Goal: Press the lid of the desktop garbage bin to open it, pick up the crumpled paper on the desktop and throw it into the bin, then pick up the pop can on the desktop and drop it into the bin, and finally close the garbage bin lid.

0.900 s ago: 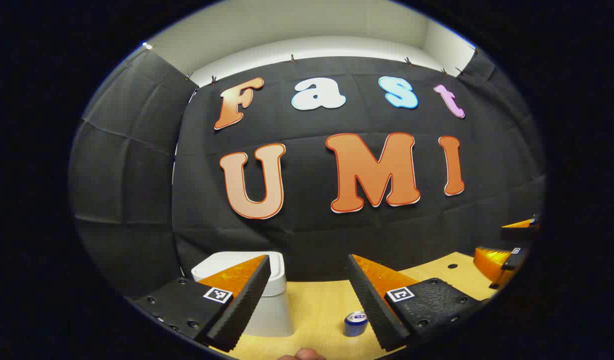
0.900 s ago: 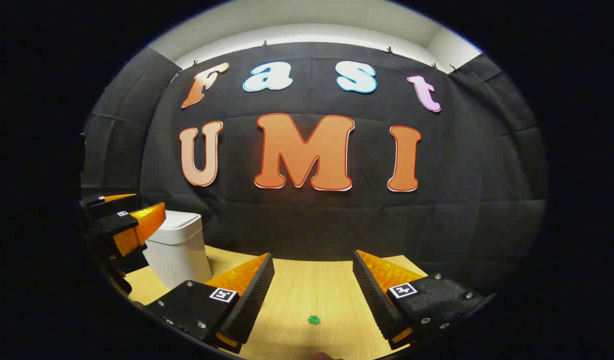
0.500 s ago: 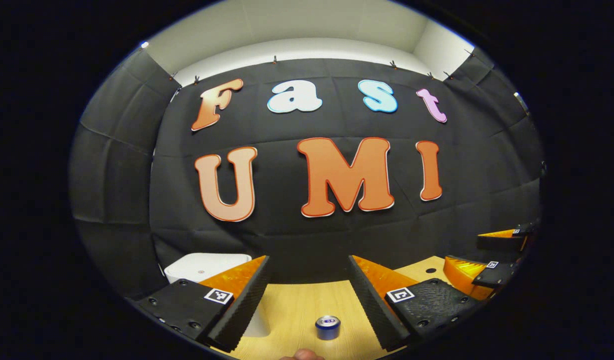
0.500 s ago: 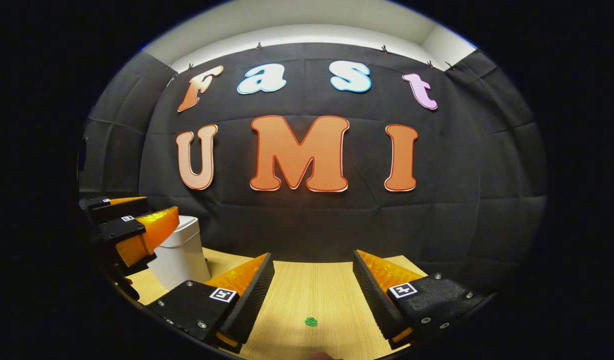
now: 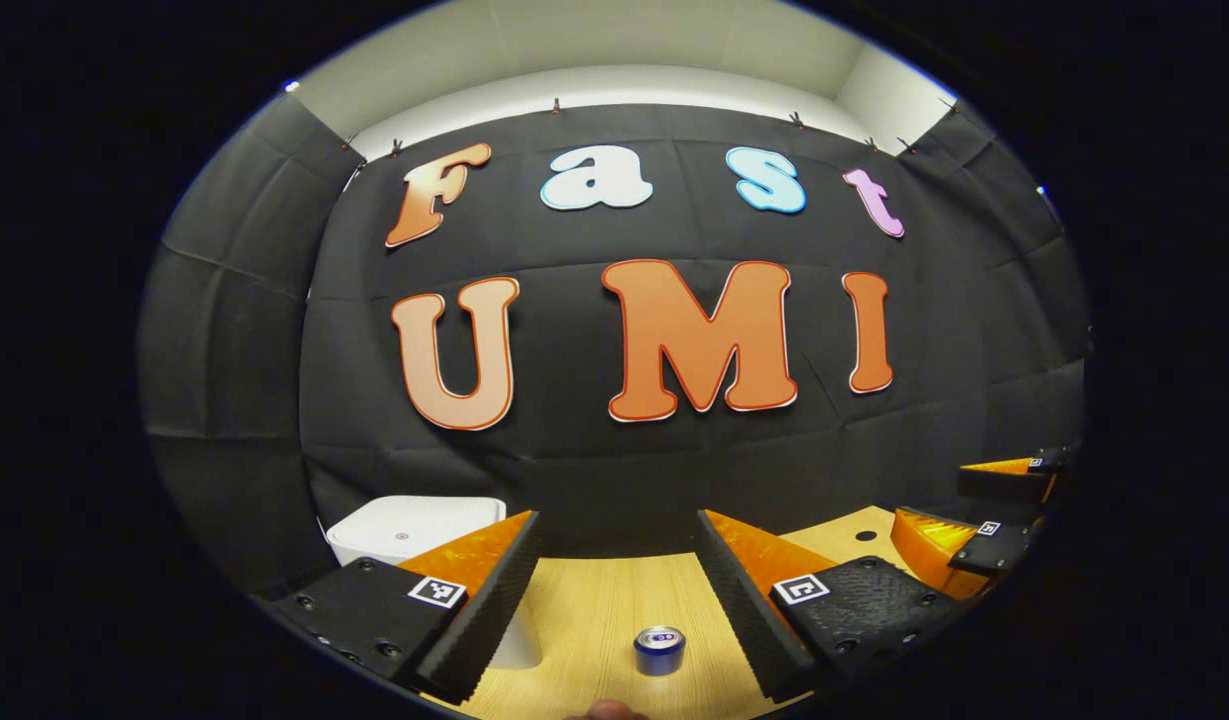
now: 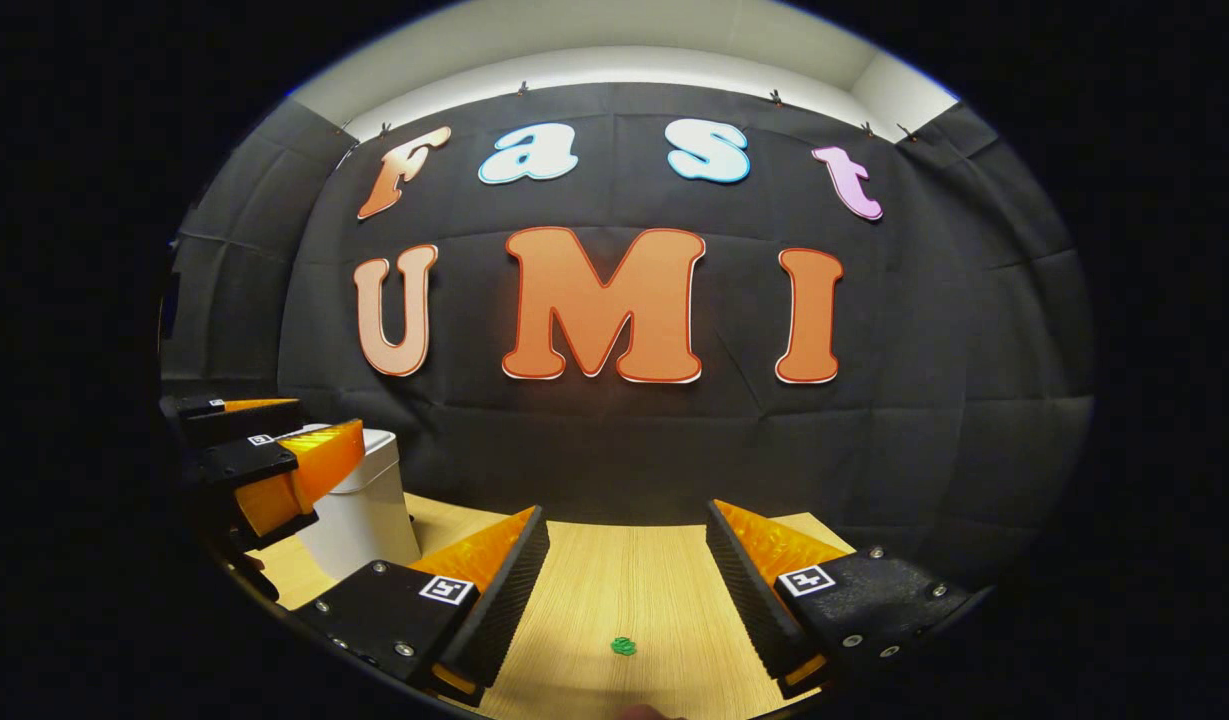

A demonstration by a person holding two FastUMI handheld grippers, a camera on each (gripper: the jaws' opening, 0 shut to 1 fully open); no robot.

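Left gripper view: my wooden desk point(image 5: 594, 610) spreads below, the white bin point(image 5: 414, 525) with its lid down at far left, my left gripper point(image 5: 614, 590) spread wide above the upright pop can point(image 5: 659, 650). Right gripper view: my right gripper point(image 6: 624, 585) likewise gapes, over a tiny green paper wad point(image 6: 623, 647).

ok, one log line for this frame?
stage: pre-press | bin: lid shut | can: upright on desk | paper: on desk | left gripper: open, empty | right gripper: open, empty
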